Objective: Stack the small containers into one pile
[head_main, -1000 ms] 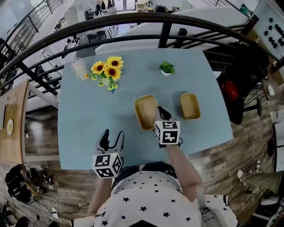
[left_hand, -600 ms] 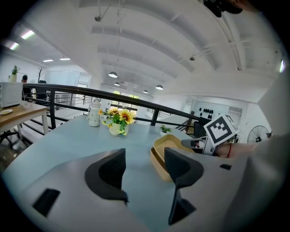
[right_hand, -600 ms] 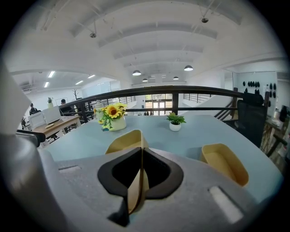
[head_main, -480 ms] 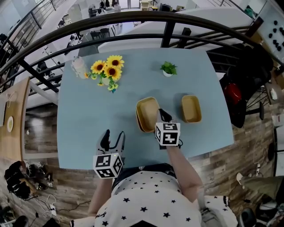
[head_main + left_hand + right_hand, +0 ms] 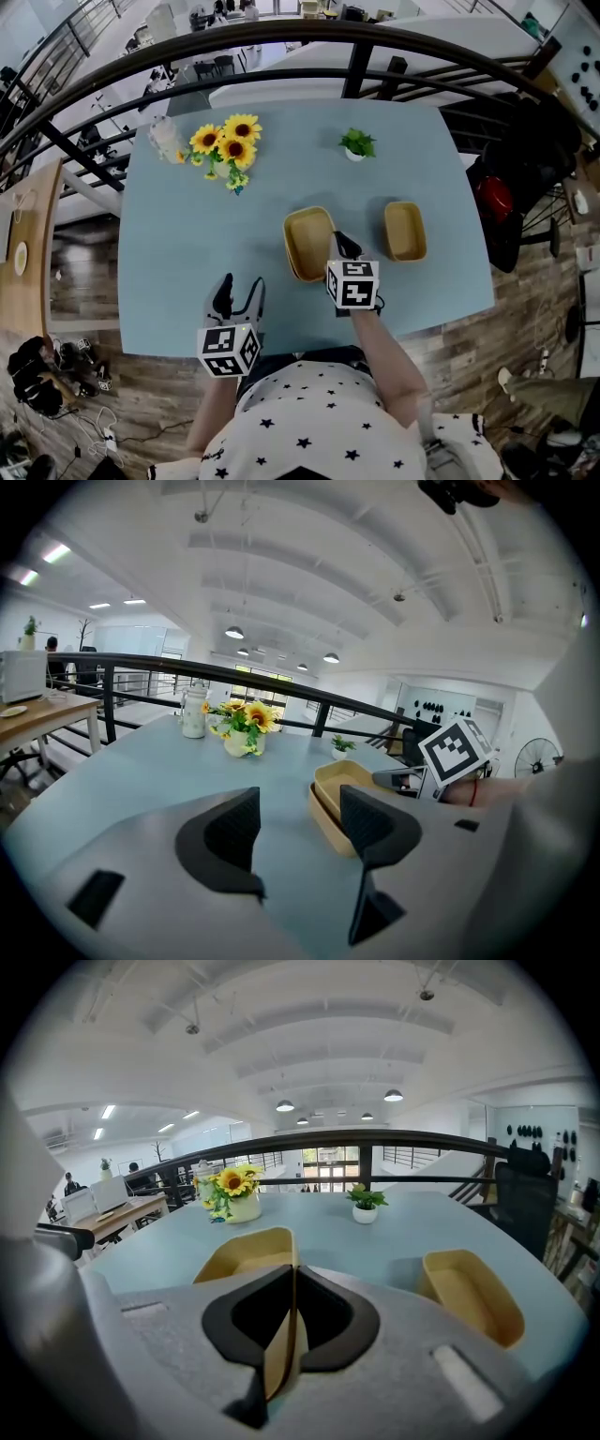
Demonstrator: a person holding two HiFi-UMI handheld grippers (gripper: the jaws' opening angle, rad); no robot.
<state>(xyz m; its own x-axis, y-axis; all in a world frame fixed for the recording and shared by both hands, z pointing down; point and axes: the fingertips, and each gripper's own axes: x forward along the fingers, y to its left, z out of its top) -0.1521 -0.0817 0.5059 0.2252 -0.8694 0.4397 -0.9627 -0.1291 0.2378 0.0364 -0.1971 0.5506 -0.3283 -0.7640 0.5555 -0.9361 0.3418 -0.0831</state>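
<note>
On the blue table, close to you, your left gripper hangs with its fingers spread and nothing in them, while your right gripper pinches the near wall of a yellow container to nest it in the bottom container, and the last container sits alone nearby.

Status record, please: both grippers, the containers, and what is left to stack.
left gripper: open, empty, over the table's near edge
right gripper: shut on the near wall of the upper container
lower container: mid-table, upper container sits in it
third container: alone to the right, empty, not yet stacked
table: blue; sunflowers and small potted plant at the far side
</note>
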